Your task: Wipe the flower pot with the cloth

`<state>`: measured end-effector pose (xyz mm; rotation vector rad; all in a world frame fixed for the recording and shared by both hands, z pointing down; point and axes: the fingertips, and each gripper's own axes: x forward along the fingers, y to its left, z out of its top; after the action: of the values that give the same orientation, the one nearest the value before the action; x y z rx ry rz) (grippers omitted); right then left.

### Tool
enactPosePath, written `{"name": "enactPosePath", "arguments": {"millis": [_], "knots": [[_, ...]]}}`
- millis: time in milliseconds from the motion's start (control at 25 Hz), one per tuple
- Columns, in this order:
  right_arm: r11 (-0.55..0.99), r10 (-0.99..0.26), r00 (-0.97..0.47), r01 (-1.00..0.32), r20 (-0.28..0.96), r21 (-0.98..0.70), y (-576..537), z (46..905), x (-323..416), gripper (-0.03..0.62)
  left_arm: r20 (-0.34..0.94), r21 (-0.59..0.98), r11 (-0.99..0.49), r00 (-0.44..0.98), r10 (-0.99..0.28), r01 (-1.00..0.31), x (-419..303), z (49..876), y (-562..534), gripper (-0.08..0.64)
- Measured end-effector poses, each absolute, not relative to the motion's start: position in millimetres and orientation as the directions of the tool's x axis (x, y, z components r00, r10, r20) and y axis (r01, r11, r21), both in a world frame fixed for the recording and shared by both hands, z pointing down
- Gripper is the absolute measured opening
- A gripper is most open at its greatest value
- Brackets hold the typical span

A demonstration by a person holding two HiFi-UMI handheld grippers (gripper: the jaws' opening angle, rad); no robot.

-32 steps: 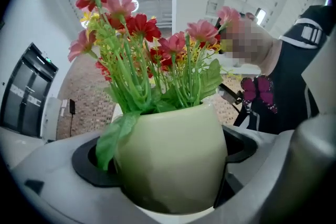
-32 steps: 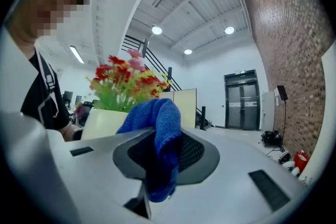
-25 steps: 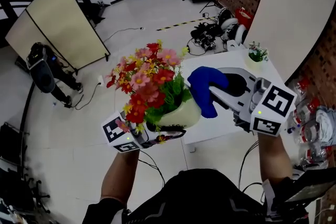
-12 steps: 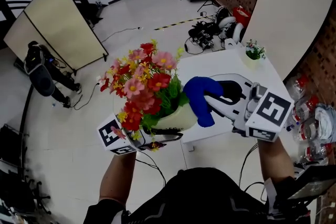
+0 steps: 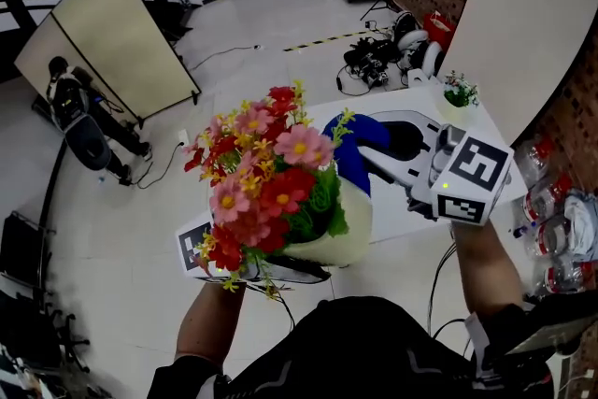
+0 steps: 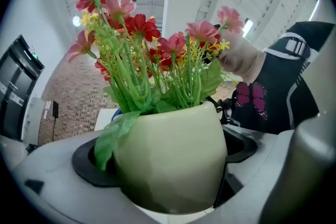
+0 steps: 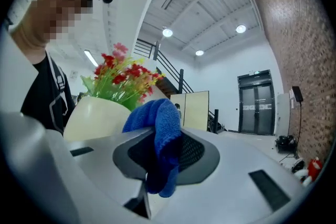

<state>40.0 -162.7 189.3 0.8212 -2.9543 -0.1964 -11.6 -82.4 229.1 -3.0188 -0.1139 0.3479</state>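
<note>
Left gripper (image 5: 297, 264): clenched on the flower pot (image 6: 173, 160); the pot sits between its two jaws, and both jaws press on the pot's lower sides.
Flower pot: pale cream-green, round, held up in the air above the floor, close to the person's body; it stands nearly upright in the left gripper.
Flowers (image 5: 266, 173): red, pink and yellow with green leaves, rising out of the pot, away from the left gripper's jaws; one leaf hangs over the rim.
Right gripper (image 5: 378, 149): grasping the cloth (image 7: 163, 134); its jaws are closed on a fold of it.
Cloth: blue and fluffy; it is bunched above the right gripper's jaws and hangs down between them at the tips.
Cloth and pot: the cloth at the right gripper's tips is just beside the pot's far side; I cannot tell whether they touch.
Bench (image 5: 402, 220): white, below and beyond the right gripper.
Small plant (image 5: 458, 96): in a pale pot on the bench, well beyond the right gripper.
Folding screen (image 5: 112, 42): beige, on the floor, far ahead of the left gripper.
</note>
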Motion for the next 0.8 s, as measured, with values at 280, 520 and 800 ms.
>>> {"name": "enactPosePath", "arguments": {"millis": [280, 520, 800], "knots": [[0.937, -0.338, -0.941, -0.335, 0.026, 0.096, -156.7, 192.8, 6.7, 0.071, -0.239, -0.092, -0.994, 0.968, 0.075, 0.054, -16.1, 218.3, -83.8, 0.578], [0.976, -0.207, -0.978, -0.209, -0.037, 0.058, -136.6, 188.6, 11.9, 0.071, -0.245, -0.079, -0.995, 0.967, 0.071, 0.053, -19.0, 213.1, -83.2, 0.578], [0.972, -0.219, -0.976, -0.219, -0.017, 0.088, -119.9, 187.6, 35.0, 0.071, -0.196, -0.069, -0.998, 0.98, 0.026, 0.013, -15.0, 227.7, -97.1, 0.578]]}}
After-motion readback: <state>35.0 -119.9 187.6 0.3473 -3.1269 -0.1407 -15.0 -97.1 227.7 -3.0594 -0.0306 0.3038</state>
